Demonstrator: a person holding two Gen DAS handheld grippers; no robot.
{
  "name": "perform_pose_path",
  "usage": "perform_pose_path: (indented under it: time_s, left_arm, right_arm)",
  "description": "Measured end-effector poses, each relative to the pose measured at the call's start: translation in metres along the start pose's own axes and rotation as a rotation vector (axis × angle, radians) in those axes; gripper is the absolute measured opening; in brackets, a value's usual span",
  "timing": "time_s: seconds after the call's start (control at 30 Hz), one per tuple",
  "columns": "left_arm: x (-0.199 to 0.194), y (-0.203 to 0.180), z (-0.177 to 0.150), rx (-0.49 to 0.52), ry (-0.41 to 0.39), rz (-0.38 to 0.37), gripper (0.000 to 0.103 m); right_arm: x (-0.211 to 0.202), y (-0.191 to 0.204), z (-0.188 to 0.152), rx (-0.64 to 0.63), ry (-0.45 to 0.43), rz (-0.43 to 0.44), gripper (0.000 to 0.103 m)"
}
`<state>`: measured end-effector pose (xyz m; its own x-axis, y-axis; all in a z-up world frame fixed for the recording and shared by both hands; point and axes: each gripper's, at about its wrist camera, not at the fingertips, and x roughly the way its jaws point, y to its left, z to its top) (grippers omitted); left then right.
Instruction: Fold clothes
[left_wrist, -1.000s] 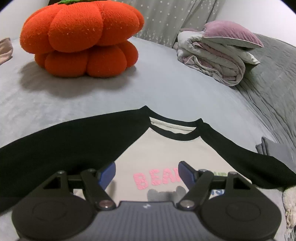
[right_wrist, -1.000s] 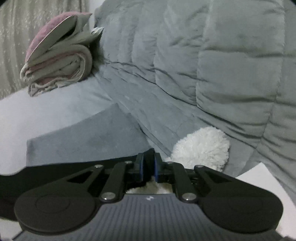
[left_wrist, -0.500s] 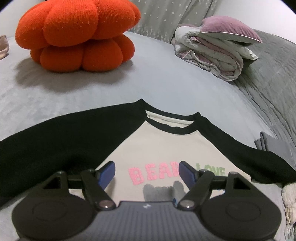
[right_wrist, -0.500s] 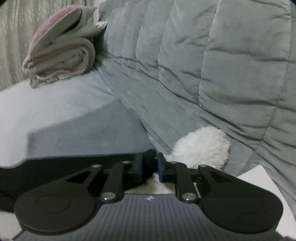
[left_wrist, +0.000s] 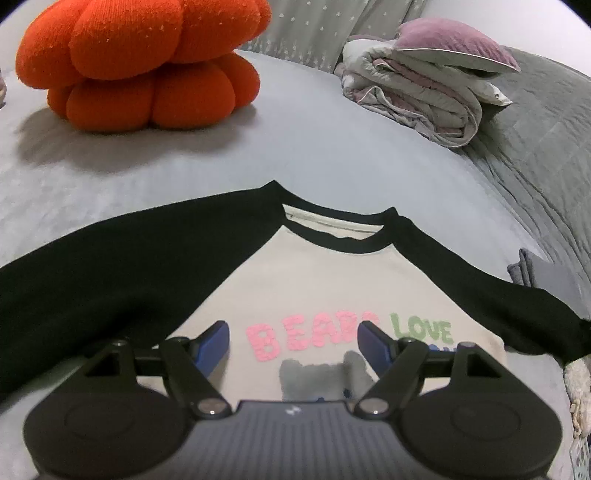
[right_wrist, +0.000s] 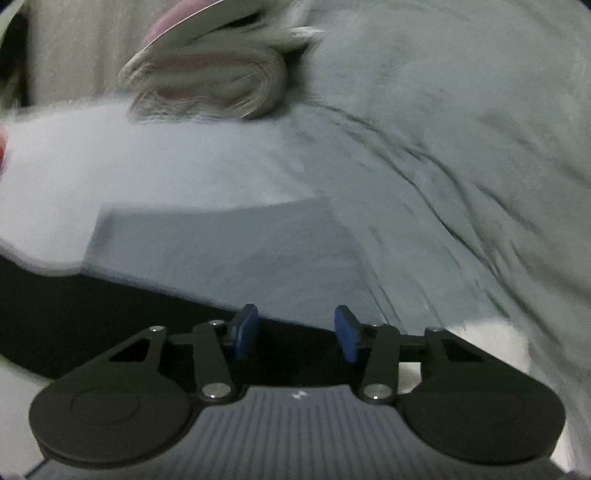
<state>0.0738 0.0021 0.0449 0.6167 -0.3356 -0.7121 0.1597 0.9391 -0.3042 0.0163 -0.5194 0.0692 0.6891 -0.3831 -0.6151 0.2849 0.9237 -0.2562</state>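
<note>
Since a second ago my right gripper (right_wrist: 295, 332) has rolled and slid sideways, and its jaws, pinched together then on the black sleeve, have just been opening; they now stand apart, pads pressing on nothing, with that sleeve (right_wrist: 110, 317) lying dark under and between them. My left gripper (left_wrist: 293, 341) has barely shifted, and more of the shirt's lettering shows than before. Its jaws are wide apart and empty, hovering over the chest of the shirt (left_wrist: 317, 284).

Counting: one shirt, two black sleeves, two grippers, each with two blue pads on black linkage arms.

The shirt lies flat and face up on the bed (left_wrist: 303, 140), collar away from me, sleeves spread to either side. Its body is smooth cream cloth with a black neckband and fuzzy raised letters, pink then green; the pink word sits right between my left pads.

Farther out, one plump orange cushion (left_wrist: 140, 62), knitted and lobed like a pumpkin, rests on the pale grey sheet. One rolled bundle of bedding (left_wrist: 424, 96), grey and mauve, sits at the far right beside one quilted grey duvet (right_wrist: 461, 129). One folded grey cloth (right_wrist: 221, 251) lies just past the right sleeve, and something white and fluffy (right_wrist: 491, 343) is beside my right jaws, blurred.
</note>
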Motion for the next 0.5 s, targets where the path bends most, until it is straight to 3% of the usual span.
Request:
perform_pose_path:
  time_s: [0.07,0.17,0.23,0.37,0.5]
  left_arm:
    - [0.001,0.002,0.0,-0.006,0.005,0.001,0.078]
    - [0.001,0.002,0.0,-0.007,0.005,-0.001,0.078]
    - [0.0,0.002,-0.001,-0.004,0.002,-0.003,0.078]
    - [-0.001,0.002,-0.001,0.001,0.001,-0.002,0.078]
    - [-0.001,0.002,-0.001,0.0,-0.001,0.0,0.078]
  right_arm:
    - [0.005,0.011,-0.004,-0.066,0.026,0.017,0.042]
    - [0.009,0.012,-0.008,-0.074,0.025,0.006,0.022]
    - [0.008,0.011,-0.008,-0.067,0.017,-0.015,0.003]
    - [0.004,0.009,-0.008,-0.066,-0.002,-0.011,0.002]
    - [-0.005,0.003,0.005,-0.035,-0.085,-0.036,0.001]
